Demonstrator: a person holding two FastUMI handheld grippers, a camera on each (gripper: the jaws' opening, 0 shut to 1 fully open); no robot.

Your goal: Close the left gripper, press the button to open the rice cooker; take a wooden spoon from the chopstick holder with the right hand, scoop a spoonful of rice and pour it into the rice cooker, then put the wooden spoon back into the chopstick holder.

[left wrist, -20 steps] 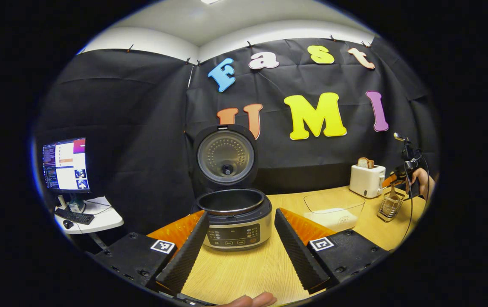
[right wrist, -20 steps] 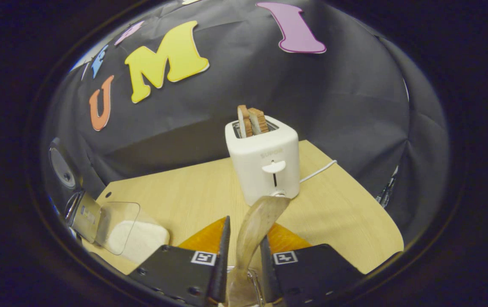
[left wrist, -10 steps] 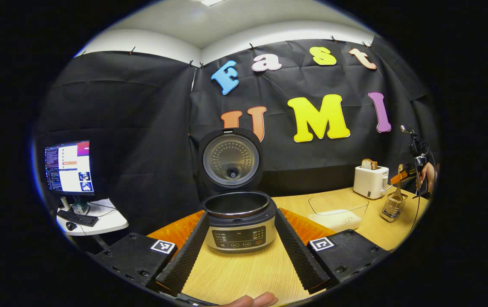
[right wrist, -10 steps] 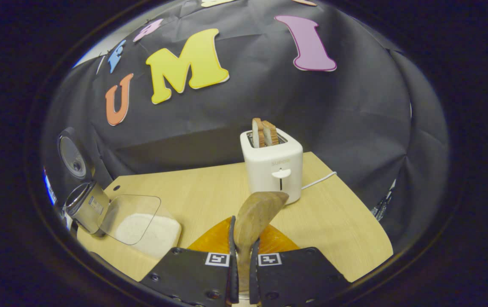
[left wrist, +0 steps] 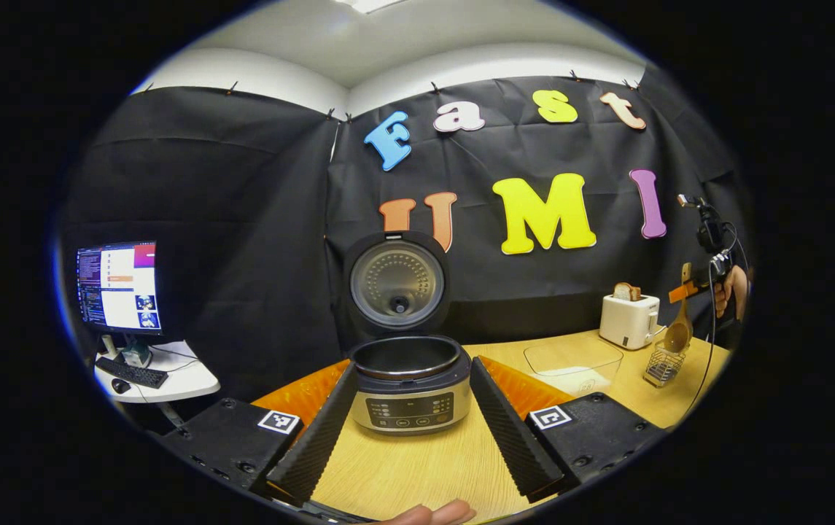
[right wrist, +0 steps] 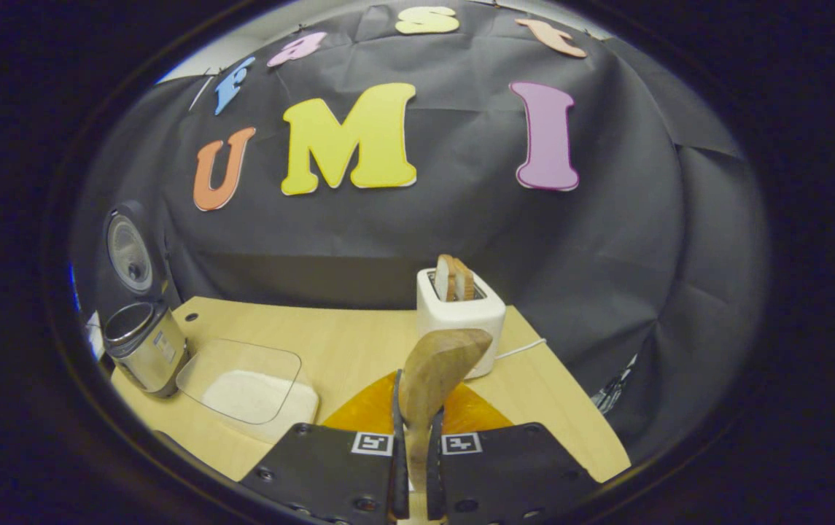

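The rice cooker (left wrist: 408,383) stands open on the wooden table, its lid (left wrist: 397,281) upright. My left gripper (left wrist: 413,368) is open just before it, one finger on each side of the cooker's front. At the far right a hand holds my right gripper (left wrist: 705,288) with the wooden spoon (left wrist: 677,334) hanging bowl-down just above the wire chopstick holder (left wrist: 661,364). In the right gripper view my right gripper (right wrist: 416,412) is shut on the wooden spoon (right wrist: 440,364), whose bowl sticks up between the fingers. The glass bowl of rice (right wrist: 249,390) lies left, beside the cooker (right wrist: 144,346).
A white toaster (right wrist: 461,313) with bread slices stands behind the spoon, its white cord trailing right. The glass bowl (left wrist: 574,361) sits between cooker and toaster (left wrist: 628,319). A monitor (left wrist: 114,288) and a keyboard on a small white table (left wrist: 162,375) stand off to the left.
My right gripper shut on the spoon's handle and lifted it up out of the chopstick holder. My left gripper drew back slightly from the open cooker.
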